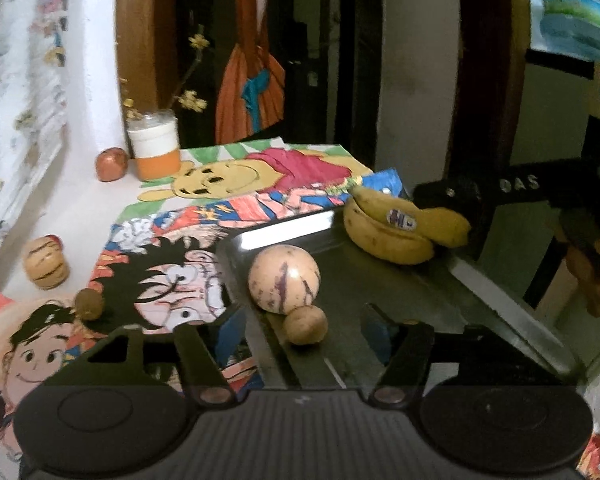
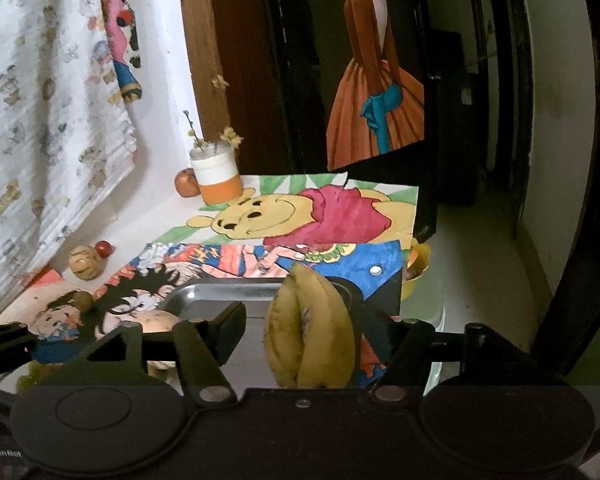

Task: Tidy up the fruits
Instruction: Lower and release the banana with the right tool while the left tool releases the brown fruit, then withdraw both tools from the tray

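A metal tray (image 1: 380, 280) lies on cartoon drawings. It holds a pale round fruit with purple streaks (image 1: 284, 278), a small brown fruit (image 1: 305, 325) touching it, and a bunch of bananas (image 1: 396, 228) at the far right corner. My left gripper (image 1: 302, 336) is open, and the small brown fruit sits just ahead between its fingers, untouched. My right gripper (image 2: 322, 318) is open too. The bananas (image 2: 312, 332) stand between its fingers (image 2: 228, 320) with a gap on each side. The tray (image 2: 220, 292) shows beyond them.
A striped fruit (image 1: 46, 262), another small brown fruit (image 1: 89, 304) and a red apple (image 1: 111, 164) lie on the table to the left. A white and orange cup (image 1: 158, 148) with twigs stands at the back. The table's edge runs just right of the tray.
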